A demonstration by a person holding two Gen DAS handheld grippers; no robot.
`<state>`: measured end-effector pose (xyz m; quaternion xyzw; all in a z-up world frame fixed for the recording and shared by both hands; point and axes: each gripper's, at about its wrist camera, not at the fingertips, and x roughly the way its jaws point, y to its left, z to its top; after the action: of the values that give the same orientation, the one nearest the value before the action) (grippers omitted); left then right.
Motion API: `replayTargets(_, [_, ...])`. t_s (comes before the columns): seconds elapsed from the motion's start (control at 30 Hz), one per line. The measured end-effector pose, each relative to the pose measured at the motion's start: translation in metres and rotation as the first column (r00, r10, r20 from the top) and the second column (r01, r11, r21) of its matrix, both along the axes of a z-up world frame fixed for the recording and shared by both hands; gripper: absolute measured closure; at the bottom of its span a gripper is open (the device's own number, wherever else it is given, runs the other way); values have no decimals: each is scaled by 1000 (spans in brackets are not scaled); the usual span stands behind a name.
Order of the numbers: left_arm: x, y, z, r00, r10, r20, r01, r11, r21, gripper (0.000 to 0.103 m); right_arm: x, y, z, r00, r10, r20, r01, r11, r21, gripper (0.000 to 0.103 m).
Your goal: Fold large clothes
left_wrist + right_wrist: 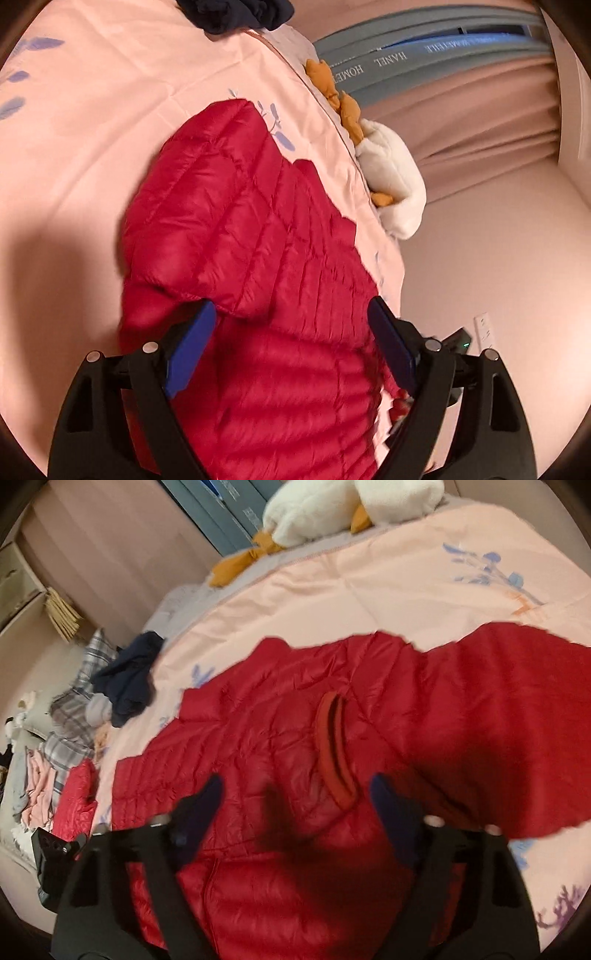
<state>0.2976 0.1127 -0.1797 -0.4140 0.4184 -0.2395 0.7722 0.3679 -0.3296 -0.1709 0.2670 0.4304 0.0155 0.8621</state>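
Note:
A red quilted down jacket (243, 236) lies spread on a pink bedspread (92, 129). In the left wrist view my left gripper (291, 314) is open, its blue pads to either side of the jacket, just above it, holding nothing. In the right wrist view the same jacket (295, 738) lies flat with its collar (334, 749) showing. My right gripper (295, 786) is open over the jacket near the collar, empty. My left gripper also shows at the lower left of the right wrist view (51, 853).
A white plush toy with orange feet (388, 170) lies at the bed's edge, also in the right wrist view (314, 513). A dark navy garment (129, 675) lies on the bed. Plaid and pink clothes (62, 746) are piled beside it. Grey boxes (424, 55) stand by the curtain.

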Motion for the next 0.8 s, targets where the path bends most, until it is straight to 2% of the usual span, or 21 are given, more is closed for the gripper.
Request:
replayTargets(0.03, [5, 1, -4, 1000, 5, -13, -5, 1000, 4, 19, 5, 2, -4, 1000, -4, -19, 3, 1000, -24, 36])
replayTargets(0.1, [17, -2, -13, 999, 24, -44, -22, 999, 49, 19, 16, 8, -14, 998, -1, -67, -5, 996, -93, 69])
replayTargets(0.13, [22, -4, -17, 997, 36, -61, -32, 998, 60, 19, 18, 10, -17, 997, -1, -79, -8, 993, -115, 72])
replayTargets(0.17, [22, -5, -18, 997, 41, -64, -37, 998, 57, 19, 18, 12, -19, 997, 3, -78, -14, 990, -143, 82])
replayTargets(0.2, [20, -5, -17, 998, 46, -53, -43, 997, 56, 19, 17, 14, -17, 998, 11, -67, -23, 984, -174, 87])
replayTargets(0.27, [15, -8, -12, 999, 42, -33, -40, 997, 62, 19, 13, 13, -11, 999, 8, -47, -18, 979, -202, 90])
replayTargets(0.43, [-3, 0, -9, 1000, 17, -3, -16, 999, 46, 19, -13, -11, 11, 998, -52, 29, 56, 983, -177, 91])
replayTargets(0.53, [4, 0, -13, 999, 37, -15, -36, 994, 101, 19, -13, -9, -1, 998, -16, -66, -2, 965, -263, 90])
replayTargets(0.6, [12, 4, -14, 995, 94, -24, -90, 986, 138, 19, -12, -14, -9, 992, -48, -118, 10, 953, -303, 84])
replayTargets(0.63, [13, 7, -15, 994, 108, -28, -104, 986, 132, 19, -12, -15, -9, 991, -66, -120, 27, 953, -301, 81])
replayTargets(0.7, [16, 11, -17, 991, 128, -42, -122, 986, 110, 19, -15, -13, -1, 991, -95, -91, 61, 944, -326, 70])
replayTargets(0.8, [15, 10, -17, 991, 126, -36, -120, 982, 143, 19, -23, 12, 24, 996, -78, 53, 93, 888, -451, 64])
